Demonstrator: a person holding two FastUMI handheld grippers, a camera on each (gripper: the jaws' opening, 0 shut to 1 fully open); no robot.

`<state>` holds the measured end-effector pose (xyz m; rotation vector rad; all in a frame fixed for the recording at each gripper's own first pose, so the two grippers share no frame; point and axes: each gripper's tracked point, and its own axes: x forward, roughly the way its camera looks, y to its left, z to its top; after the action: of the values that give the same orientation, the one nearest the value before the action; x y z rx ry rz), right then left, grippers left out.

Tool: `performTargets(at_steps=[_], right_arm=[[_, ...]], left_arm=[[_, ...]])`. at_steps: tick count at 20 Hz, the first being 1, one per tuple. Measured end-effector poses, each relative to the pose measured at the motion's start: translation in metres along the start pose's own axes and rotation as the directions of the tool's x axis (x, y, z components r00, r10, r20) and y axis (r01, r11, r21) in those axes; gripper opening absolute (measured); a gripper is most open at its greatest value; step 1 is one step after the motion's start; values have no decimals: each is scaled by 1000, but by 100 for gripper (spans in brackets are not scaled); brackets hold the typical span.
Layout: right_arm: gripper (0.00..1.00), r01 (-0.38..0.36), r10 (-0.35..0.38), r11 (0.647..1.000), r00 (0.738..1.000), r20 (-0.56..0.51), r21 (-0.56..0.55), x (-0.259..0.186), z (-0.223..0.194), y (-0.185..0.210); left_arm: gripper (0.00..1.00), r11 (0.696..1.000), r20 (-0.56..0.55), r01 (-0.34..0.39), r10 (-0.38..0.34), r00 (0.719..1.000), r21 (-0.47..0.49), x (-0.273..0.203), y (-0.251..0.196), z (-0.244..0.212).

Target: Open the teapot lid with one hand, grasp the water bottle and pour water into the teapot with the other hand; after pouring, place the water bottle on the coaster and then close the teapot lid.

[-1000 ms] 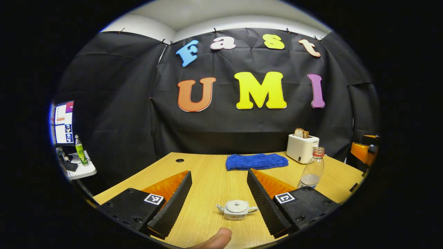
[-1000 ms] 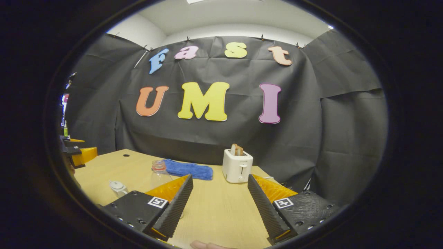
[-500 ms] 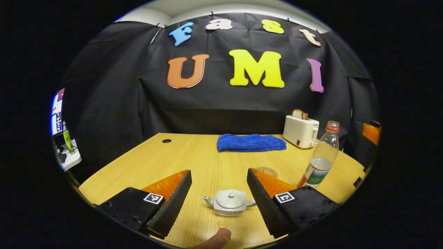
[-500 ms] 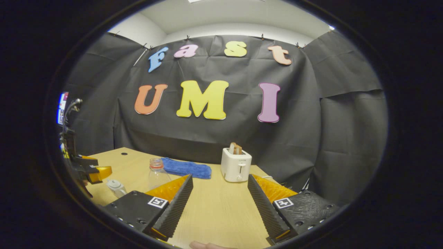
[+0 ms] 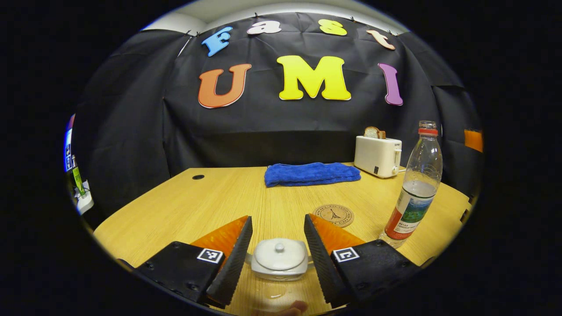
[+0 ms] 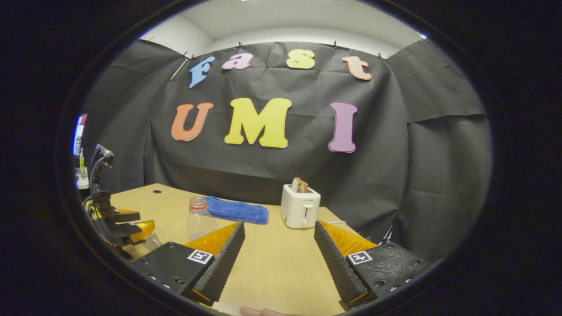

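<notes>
Starting at the far left of the left gripper view, we see a green bottle (image 5: 77, 180) at about 9 o'clock, on a white side shelf beyond the table (image 5: 210, 202). Lower down, our left gripper (image 5: 274, 259) sits at 6 o'clock with its jaws apart, one finger (image 5: 232, 263) on each side of the teapot (image 5: 279, 260). The teapot stands on the table with its lid (image 5: 278, 253) on, knob up; we cannot tell whether the fingers touch its body or merely flank it. Past the teapot, toward 12 o'clock, a blue towel (image 5: 311, 173) lies near the back edge. At about 1 o'clock from the teapot lies the round coaster (image 5: 336, 215), bare, flat on the wood. Farther right, at 3 o'clock in this view, the water bottle (image 5: 415, 188) stands upright, partly filled, its neck uncapped, near the coaster but apart from it. Behind it, a white toaster (image 5: 377, 156) holds a slice of bread (image 5: 373, 132).

Turning to the right gripper view, the left gripper (image 6: 131, 228) appears at 8 o'clock, low over the table. Just right of it stands the water bottle (image 6: 199, 219), with the towel (image 6: 237, 210) behind it. The toaster (image 6: 300, 207) sits near 12 o'clock from our right gripper (image 6: 279, 263), whose jaws are spread wide above bare table, holding nothing and well apart from the bottle.
</notes>
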<state>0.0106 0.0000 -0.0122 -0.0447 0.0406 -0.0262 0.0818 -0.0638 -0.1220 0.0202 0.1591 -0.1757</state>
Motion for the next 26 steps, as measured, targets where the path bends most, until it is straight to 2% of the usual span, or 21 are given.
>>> performTargets(at_steps=[1,2,3,8,9,11,13,16,20,21,22,26], right_arm=[[95,0,0,1000,1000,0,-1,0,-1,0],[95,-1,1,1000,1000,1,-3,-1,0,0],[95,-2,2,1000,1000,0,-4,-1,-1,0],[95,-26,26,1000,1000,-6,-4,-2,-2,6],[95,-37,37,999,999,-9,-4,-1,-3,9],[97,-52,52,999,999,-17,-8,-1,-7,16],[96,-79,79,997,997,-26,-1,-2,-10,25],[95,-156,157,987,987,-41,41,-6,-15,53],[95,-244,246,969,967,-62,48,-6,-31,93],[98,-243,247,968,967,-64,54,-2,-37,100],[95,-239,243,969,968,-67,63,1,-42,105],[96,-247,249,968,966,-74,39,20,-61,127]], left_arm=[[69,1000,-6,6,-6,1000,-4,2,-1,-3],[73,1000,-11,16,-16,1000,-4,4,-2,-5],[60,1000,-11,15,-15,1000,2,4,-2,-6],[36,999,8,14,-14,1000,30,8,3,-4],[23,999,15,19,-20,1000,26,8,2,-2],[11,999,22,19,-19,1000,31,9,1,-2],[6,999,22,10,-11,1000,45,8,2,0],[5,998,52,-1,-2,999,62,0,3,16],[5,1000,80,26,-27,996,17,-25,1,45],[5,1000,79,28,-29,996,10,-31,4,50],[5,1000,77,29,-28,997,-3,-37,7,55],[5,999,89,26,-23,996,-32,-54,20,72]])
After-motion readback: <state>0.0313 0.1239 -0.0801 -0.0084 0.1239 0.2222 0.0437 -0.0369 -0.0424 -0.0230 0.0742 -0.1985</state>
